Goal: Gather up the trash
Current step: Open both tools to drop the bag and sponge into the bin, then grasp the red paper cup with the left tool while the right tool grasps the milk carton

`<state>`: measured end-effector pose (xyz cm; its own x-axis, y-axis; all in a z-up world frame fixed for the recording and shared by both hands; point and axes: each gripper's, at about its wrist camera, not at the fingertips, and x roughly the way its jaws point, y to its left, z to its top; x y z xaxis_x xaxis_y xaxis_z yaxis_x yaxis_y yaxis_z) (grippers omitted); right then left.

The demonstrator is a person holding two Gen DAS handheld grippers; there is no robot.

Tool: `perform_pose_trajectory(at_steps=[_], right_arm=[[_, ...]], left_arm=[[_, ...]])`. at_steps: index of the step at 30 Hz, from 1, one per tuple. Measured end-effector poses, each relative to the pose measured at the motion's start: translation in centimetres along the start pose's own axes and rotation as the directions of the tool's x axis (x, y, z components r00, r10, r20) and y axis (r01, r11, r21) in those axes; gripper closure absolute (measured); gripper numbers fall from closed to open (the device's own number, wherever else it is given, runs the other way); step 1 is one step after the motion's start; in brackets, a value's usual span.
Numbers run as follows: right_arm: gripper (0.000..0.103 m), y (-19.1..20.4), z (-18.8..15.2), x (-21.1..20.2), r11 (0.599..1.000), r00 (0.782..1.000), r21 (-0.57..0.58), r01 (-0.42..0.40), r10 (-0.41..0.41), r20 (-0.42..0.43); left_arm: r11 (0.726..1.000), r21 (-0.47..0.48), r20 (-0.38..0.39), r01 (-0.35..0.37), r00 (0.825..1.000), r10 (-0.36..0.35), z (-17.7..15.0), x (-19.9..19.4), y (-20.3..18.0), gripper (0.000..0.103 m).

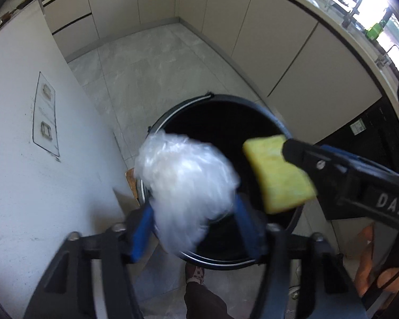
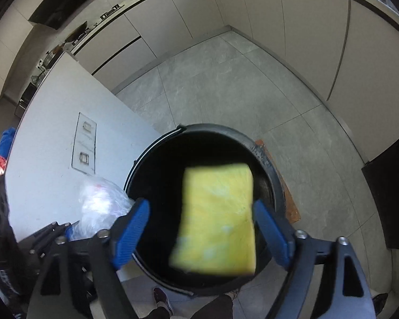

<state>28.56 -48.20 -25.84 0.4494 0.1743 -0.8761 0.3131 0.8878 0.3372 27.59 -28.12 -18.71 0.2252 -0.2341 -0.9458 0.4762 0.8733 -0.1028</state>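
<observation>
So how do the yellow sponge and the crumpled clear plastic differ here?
The yellow sponge is a flat, opaque rectangle; the crumpled clear plastic is a shapeless, translucent wad. The sponge sits between the right gripper jaws, the plastic between the left gripper jaws. Both are over the black bin, with open jaws on either side.

left tongs (image 1: 194, 228): spread, angled down | right tongs (image 2: 202, 228): spread, angled down

The plastic bag (image 1: 186, 186) and yellow sponge (image 2: 218, 220) are motion-blurred. The bin (image 2: 268, 159) interior is too dark to read. Countertop items at upper left stay too small.
</observation>
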Motion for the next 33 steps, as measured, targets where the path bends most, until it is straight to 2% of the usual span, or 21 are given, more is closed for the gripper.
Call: perform_pose_trajectory(at_steps=[4, 12, 19, 25, 33], right_arm=[[0.017, -0.4, 0.5, -0.5, 1.0, 1.0, 0.028, 0.005, -0.005, 0.018], [0.017, 1.0, 0.9, -5.4, 0.999, 0.997, 0.027, 0.028, -0.03, 0.078], [0.017, 3.7, 0.9, -9.5, 1.0, 0.995, 0.018, 0.013, -0.014, 0.1], [0.017, 8.2, 0.9, -11.6, 0.999, 0.988, -0.036, -0.04, 0.045, 0.148], [0.017, 17.2, -0.4, -11.9, 0.986, 0.978, -0.141, -0.089, 0.114, 0.176]], left_arm=[[1.0, -0.013, 0.047, -0.026, 0.999, 0.026, 0.3, -2.0, 0.2, 0.035], [0.999, -0.046, 0.142, -0.014, 0.99, 0.02, 0.7, -9.3, 0.2, 0.035], [0.998, -0.061, 0.247, -0.024, 0.968, 0.039, -0.6, -16.3, 0.8, 0.034], [0.989, -0.138, 0.316, -0.056, 0.944, 0.098, -2.2, -20.5, 4.6, 0.034], [0.966, -0.239, 0.354, -0.101, 0.917, 0.184, -4.8, -22.9, 11.4, 0.034]])
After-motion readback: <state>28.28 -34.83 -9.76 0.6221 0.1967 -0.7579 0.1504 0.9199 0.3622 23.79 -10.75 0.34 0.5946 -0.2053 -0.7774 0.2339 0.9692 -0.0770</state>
